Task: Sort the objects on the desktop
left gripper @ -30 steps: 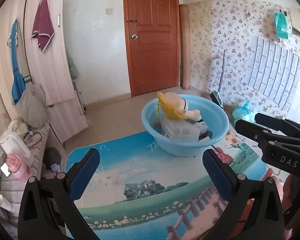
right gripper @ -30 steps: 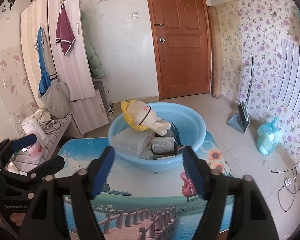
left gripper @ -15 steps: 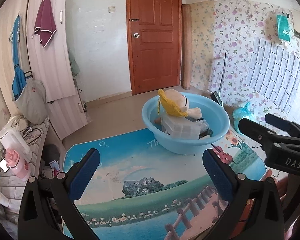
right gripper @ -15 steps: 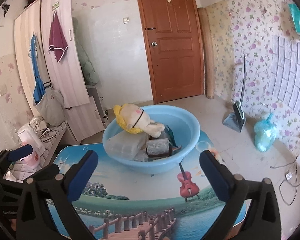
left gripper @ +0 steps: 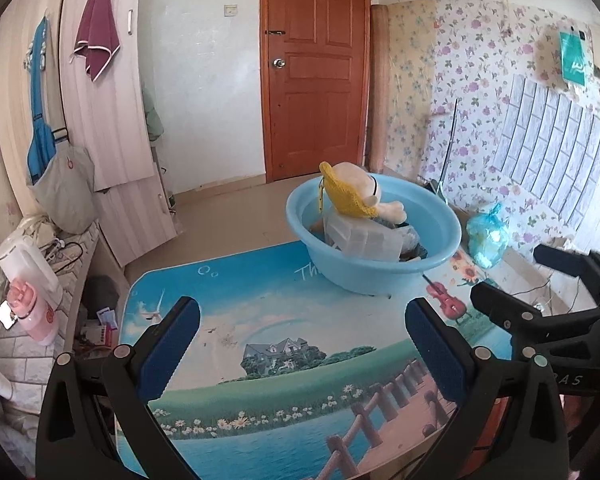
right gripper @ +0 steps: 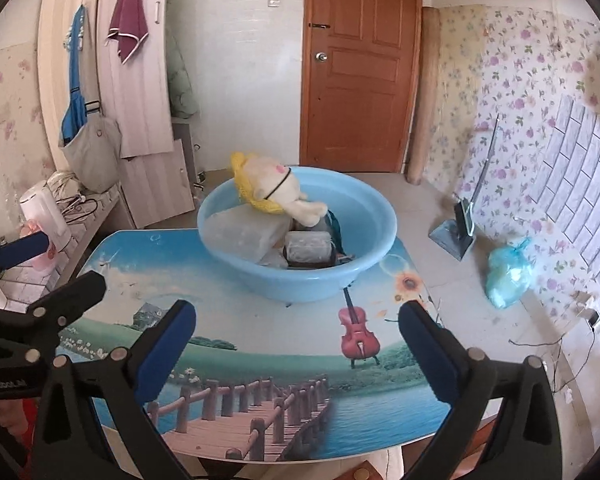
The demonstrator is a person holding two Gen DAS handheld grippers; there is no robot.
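Observation:
A light blue basin [left gripper: 440, 222] [right gripper: 364, 276] stands at the far side of the picture-printed table [left gripper: 260, 320] [right gripper: 260, 344]. Inside it lie a cream plush toy with a yellow hat [left gripper: 360, 196] [right gripper: 276, 194], a clear plastic box [left gripper: 364, 240] [right gripper: 244, 236] and a dark-rimmed container [right gripper: 308, 250]. My left gripper [left gripper: 300, 328] hangs open over the near table, well short of the basin, nothing between its fingers. My right gripper [right gripper: 296, 332] is open too, empty, and shows at the right edge of the left wrist view [left gripper: 548, 280].
A brown door [left gripper: 316, 68] and floral walls stand behind. A low shelf at the left holds a white kettle [left gripper: 24, 264] and a pink bottle [left gripper: 32, 312]. A teal plastic bag [right gripper: 508, 276] and a dustpan [right gripper: 456, 232] sit on the floor at the right.
Both grippers have drawn back and up from the basin, so more table shows. The right gripper's fingers opened wide. The basin's contents have not moved.

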